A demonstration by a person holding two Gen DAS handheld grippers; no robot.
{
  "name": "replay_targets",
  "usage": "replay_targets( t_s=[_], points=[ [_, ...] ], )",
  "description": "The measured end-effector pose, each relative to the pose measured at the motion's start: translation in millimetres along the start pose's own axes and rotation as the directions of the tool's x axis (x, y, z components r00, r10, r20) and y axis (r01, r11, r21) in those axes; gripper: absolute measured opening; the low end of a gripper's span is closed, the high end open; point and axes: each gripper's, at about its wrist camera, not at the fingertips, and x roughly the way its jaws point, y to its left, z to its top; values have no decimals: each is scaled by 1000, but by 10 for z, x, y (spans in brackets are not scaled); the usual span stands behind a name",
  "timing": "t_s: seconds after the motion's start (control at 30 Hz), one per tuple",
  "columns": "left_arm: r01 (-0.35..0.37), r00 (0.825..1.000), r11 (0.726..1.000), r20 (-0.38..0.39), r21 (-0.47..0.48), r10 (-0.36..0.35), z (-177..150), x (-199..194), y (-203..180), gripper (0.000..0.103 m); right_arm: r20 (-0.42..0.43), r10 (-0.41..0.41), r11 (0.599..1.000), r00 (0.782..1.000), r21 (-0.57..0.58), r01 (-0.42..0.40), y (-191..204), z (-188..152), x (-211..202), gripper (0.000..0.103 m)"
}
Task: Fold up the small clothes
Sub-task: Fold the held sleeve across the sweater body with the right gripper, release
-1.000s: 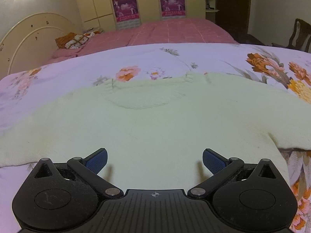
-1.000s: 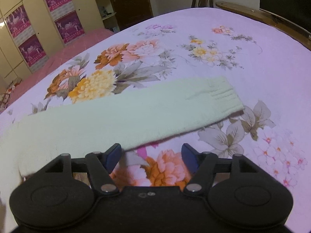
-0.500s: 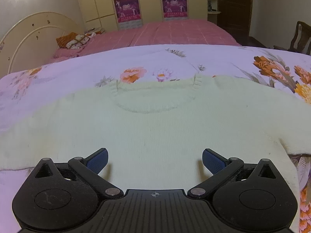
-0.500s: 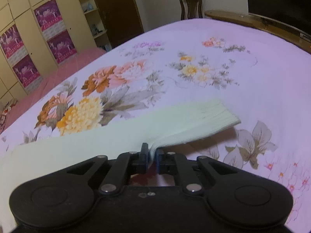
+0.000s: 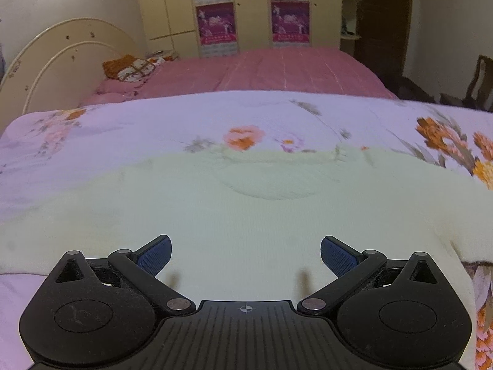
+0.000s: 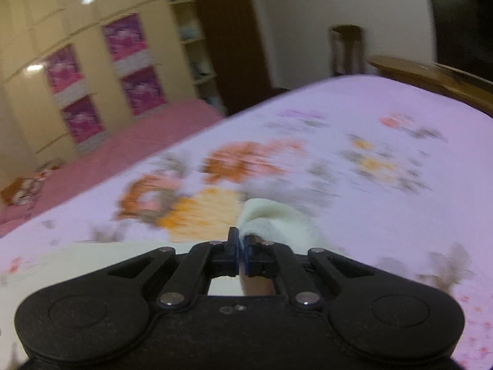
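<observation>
- The pale green sweater lies spread flat on the floral bedspread, neckline away from the left gripper.
- The left gripper hovers just above the sweater's body with its jaws wide apart, gripping nothing.
- The right gripper has its jaws pressed together on a bunched piece of the sweater's sleeve, lifted off the bedspread.
- Risk: the pinch looks shallow, near the fabric's edge, so a fast swing could pull the knit out of the jaws.
- Risk: with the sweater's body unpinned, dragging the sleeve across may shift or wrinkle the whole sweater.
- Blur in the right wrist view hides how much cloth is caught.
- No containers show near the sweater.
</observation>
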Motion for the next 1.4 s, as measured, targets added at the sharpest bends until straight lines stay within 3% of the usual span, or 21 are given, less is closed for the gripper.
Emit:
replay_targets(
  t_s=[0.17,0.37,0.53,0.67,0.7,0.73,0.9,1.0,1.1,1.13,1.27,1.4],
  points=[
    [-15,1000,999,12,-43,15,5,-40,336,103,1,164,980,986,-116,-163,815,-30,-53,4],
    [-52,999,994,11,-100,53,-45,-51,842,103,-87,309,902,947,-289,-321,1881,-391,4,4],
    [-68,998,985,-3,-156,68,-92,-11,1210,103,-187,339,817,922,-428,-387,2614,-870,117,4],
    [-62,998,983,-3,-173,63,-123,25,1397,103,-290,330,758,898,-485,-436,2947,-1112,201,5],
    [-62,998,983,-3,-175,62,-128,40,1435,103,-313,324,752,893,-487,-444,2998,-1141,212,12],
    [-62,998,982,-4,-177,62,-134,54,1469,103,-331,319,753,888,-481,-450,3029,-1162,198,22],
    [-56,998,980,-4,-193,57,-155,120,1601,103,-404,326,830,855,-310,-464,2840,-1055,148,39],
    [-48,999,980,-3,-193,48,-179,132,1612,103,-425,339,876,839,-182,-447,2591,-954,127,41],
    [-42,999,981,0,-187,43,-204,122,1640,103,-408,345,907,846,-86,-411,2360,-873,139,43],
    [-41,999,982,0,-185,41,-208,124,1640,103,-405,348,914,846,-55,-402,2320,-871,154,43],
    [-44,999,984,2,-172,45,-236,97,1634,103,-415,411,905,811,78,-418,2302,-882,333,43],
    [-52,998,987,15,-155,55,-271,65,1638,103,-386,432,897,815,91,-433,2376,-881,335,43]
  ],
)
